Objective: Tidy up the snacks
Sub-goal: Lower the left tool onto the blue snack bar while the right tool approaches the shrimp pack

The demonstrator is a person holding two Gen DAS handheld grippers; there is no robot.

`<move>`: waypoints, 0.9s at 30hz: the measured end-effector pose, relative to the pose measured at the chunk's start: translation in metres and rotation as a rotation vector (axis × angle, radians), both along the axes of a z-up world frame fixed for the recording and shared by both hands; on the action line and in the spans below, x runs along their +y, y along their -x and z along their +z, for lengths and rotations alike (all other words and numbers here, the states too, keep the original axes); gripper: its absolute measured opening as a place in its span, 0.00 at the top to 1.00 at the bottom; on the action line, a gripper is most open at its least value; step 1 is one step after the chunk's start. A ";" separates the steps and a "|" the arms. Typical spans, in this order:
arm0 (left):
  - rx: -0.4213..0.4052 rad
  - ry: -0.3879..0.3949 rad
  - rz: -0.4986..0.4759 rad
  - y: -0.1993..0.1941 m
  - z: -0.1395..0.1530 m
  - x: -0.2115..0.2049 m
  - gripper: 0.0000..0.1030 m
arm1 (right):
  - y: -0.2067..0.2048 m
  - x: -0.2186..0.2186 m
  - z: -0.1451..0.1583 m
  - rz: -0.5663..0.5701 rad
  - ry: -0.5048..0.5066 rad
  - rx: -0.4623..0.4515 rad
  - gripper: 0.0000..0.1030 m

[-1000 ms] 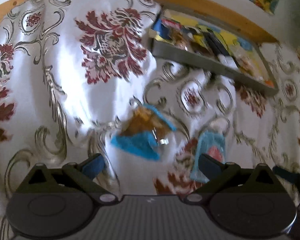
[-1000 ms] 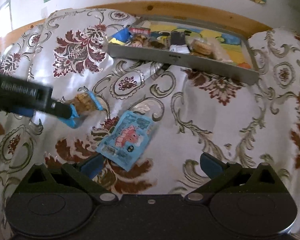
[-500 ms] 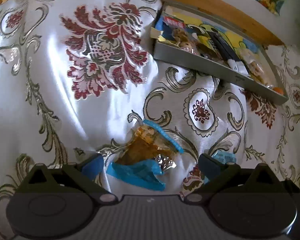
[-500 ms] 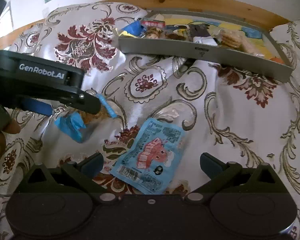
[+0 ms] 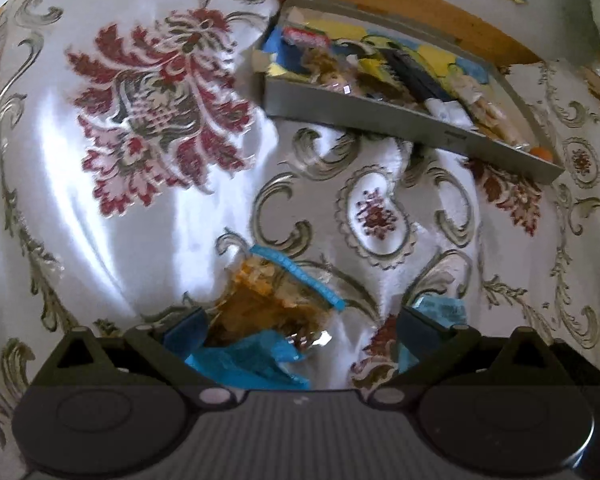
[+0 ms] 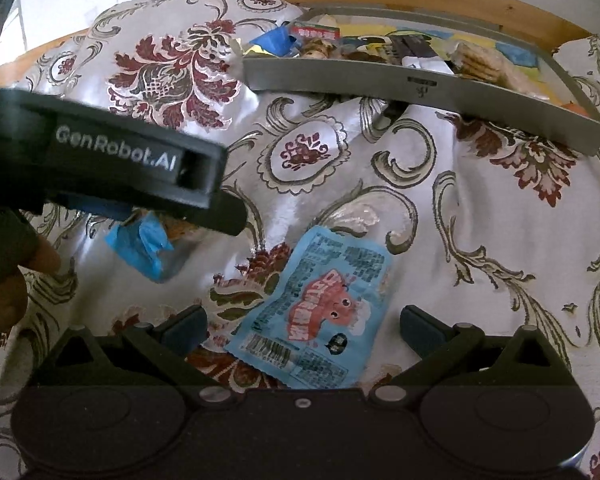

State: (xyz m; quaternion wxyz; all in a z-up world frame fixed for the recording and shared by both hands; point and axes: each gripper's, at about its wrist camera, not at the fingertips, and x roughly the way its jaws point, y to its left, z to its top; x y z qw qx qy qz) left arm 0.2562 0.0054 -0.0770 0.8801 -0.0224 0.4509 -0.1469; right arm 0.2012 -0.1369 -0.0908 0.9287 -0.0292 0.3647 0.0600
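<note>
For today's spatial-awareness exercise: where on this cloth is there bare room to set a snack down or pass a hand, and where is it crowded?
Free: the cloth right of the blue packet, below the grey tray, and the red-flower patch left of the tray. Crowded: the tray itself, full of snacks, and the near-left, where the open left gripper straddles the orange snack pack beside the open right gripper.

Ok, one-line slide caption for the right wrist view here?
Open right gripper over a blue snack packet; left gripper at a clear-and-blue snack wrapper, grey tray beyond.
</note>
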 end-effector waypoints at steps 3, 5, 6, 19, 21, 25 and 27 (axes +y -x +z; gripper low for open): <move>-0.037 -0.005 -0.045 0.003 0.003 -0.006 0.01 | -0.001 -0.002 0.000 -0.010 0.001 -0.004 0.01; -0.044 -0.025 -0.070 0.003 0.001 -0.009 0.00 | -0.002 -0.003 0.000 -0.018 0.001 -0.007 0.01; -0.043 -0.030 -0.070 0.002 0.001 -0.009 0.01 | -0.002 -0.004 0.000 -0.023 0.002 -0.008 0.01; -0.025 -0.127 -0.152 -0.010 -0.012 -0.008 0.01 | -0.005 0.001 -0.005 -0.063 0.125 -0.013 0.02; -0.019 -0.124 -0.157 -0.010 -0.013 -0.007 0.01 | -0.004 0.000 -0.004 -0.079 0.138 -0.016 0.04; -0.007 -0.110 -0.163 -0.013 -0.016 -0.003 0.02 | -0.001 -0.004 -0.002 -0.110 0.143 -0.024 0.15; -0.002 -0.113 -0.173 -0.013 -0.016 -0.003 0.03 | 0.000 -0.006 -0.001 -0.114 0.135 -0.023 0.20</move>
